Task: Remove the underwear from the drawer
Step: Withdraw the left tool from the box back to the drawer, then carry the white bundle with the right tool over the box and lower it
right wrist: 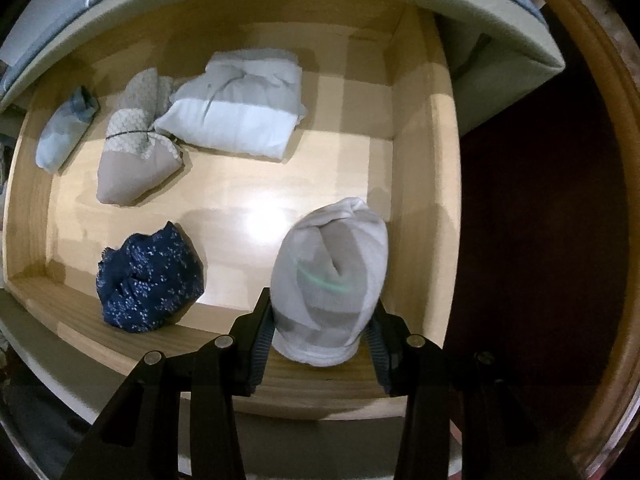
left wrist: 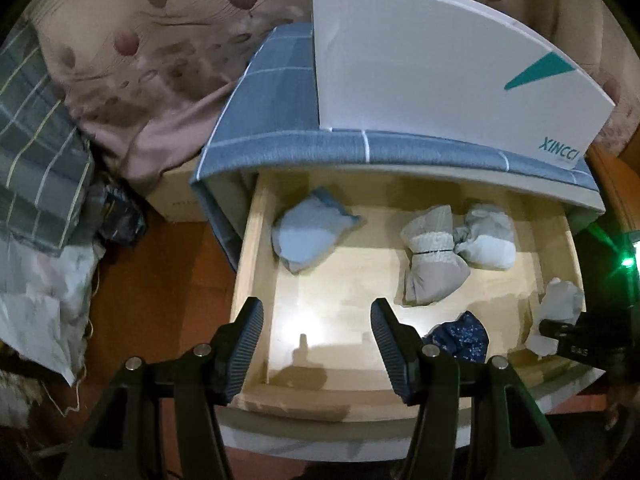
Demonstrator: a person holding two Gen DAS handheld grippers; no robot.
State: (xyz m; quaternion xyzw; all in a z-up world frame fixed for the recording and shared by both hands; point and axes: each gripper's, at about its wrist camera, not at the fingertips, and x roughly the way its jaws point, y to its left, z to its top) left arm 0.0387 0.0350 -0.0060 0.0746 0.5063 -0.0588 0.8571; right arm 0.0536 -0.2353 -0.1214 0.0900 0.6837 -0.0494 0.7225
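my left wrist view looks down from above the drawer (left wrist: 256, 240) front, taking in bed and floor; my right sits closer, low over its right front corner; both share the drawer (right wrist: 420, 160) interior.

Your widest free room is the bare middle floor of the open pale wooden drawer (left wrist: 256, 240), between the folded light-blue bundle (left wrist: 310, 234) at the back left and the tied beige bundle (left wrist: 434, 260) with the grey-white folded bundle (left wrist: 488, 240) touching it. The crumpled navy speckled cloth (right wrist: 148, 280) blocks the front centre. The blue checked cloth edge (left wrist: 360, 144) overhangs the drawer's back. Your right gripper (right wrist: 320, 328), with the white rolled bundle (right wrist: 332, 276) clamped in it, crowds the right wall.
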